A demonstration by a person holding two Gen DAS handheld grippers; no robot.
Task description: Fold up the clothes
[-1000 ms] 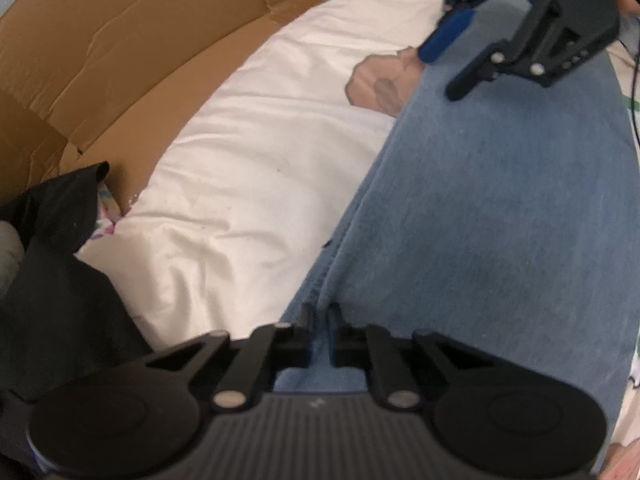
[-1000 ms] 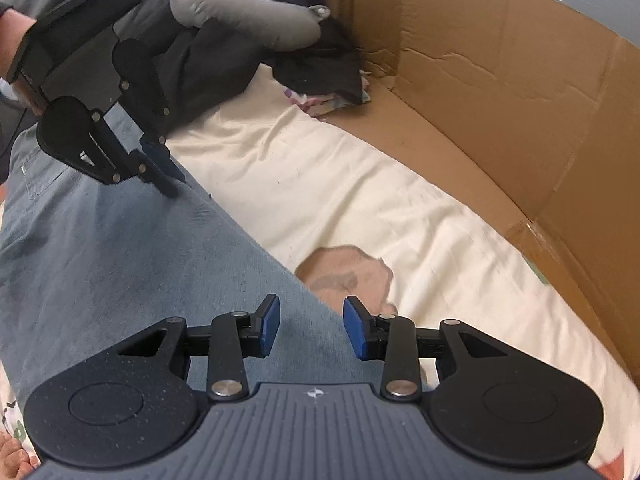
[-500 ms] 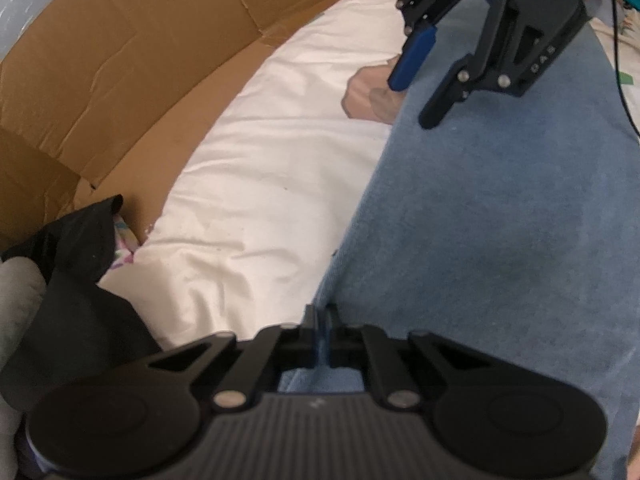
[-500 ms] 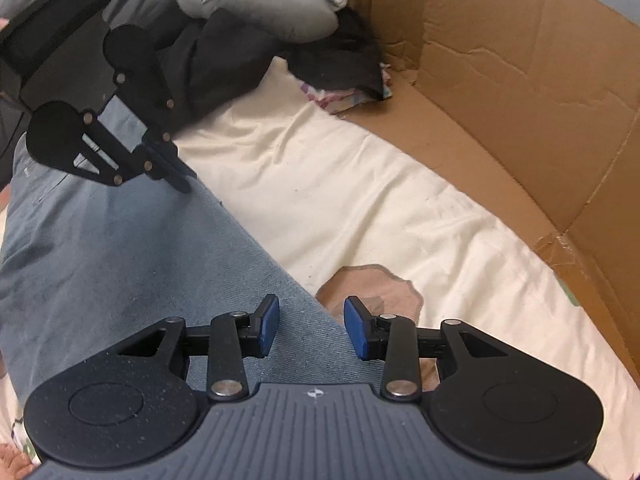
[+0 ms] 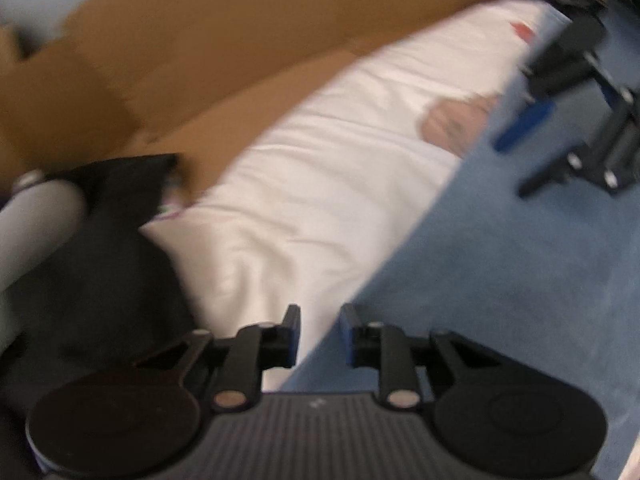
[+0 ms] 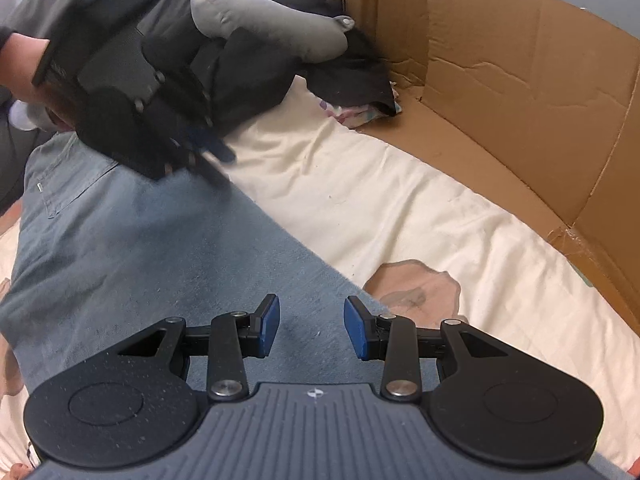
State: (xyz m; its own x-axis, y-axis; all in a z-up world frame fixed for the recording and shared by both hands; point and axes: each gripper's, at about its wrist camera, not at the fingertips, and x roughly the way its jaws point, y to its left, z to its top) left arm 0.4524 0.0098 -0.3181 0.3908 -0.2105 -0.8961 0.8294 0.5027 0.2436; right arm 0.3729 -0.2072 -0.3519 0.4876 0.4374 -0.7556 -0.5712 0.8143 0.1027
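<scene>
Blue jeans (image 5: pixel 520 280) lie flat on a white sheet (image 5: pixel 320 184); in the right wrist view the jeans (image 6: pixel 140 260) fill the lower left. My left gripper (image 5: pixel 320 336) hovers over the jeans' long edge with its jaws opening. The cloth lies below the gap, and the pads do not press on it. The picture is blurred by motion. My right gripper (image 6: pixel 311 330) stands open above the denim with nothing between its blue pads (image 6: pixel 270 326). Each gripper shows in the other's view: the right gripper (image 5: pixel 512 169) at upper right, the left gripper (image 6: pixel 226 168) blurred at upper left.
A cardboard wall (image 6: pixel 520 80) borders the sheet on the far side. A pile of black clothes (image 6: pixel 248 80) with a grey neck pillow (image 6: pixel 272 24) sits at the sheet's end. A tan patch (image 6: pixel 416 288) marks the sheet beside the jeans. A person's hand (image 6: pixel 20 64) holds the left gripper.
My left gripper, shut on the jeans' edge before, has parted its jaws and let go, lifting and swinging. The right gripper has shifted a little along the jeans, still open.
</scene>
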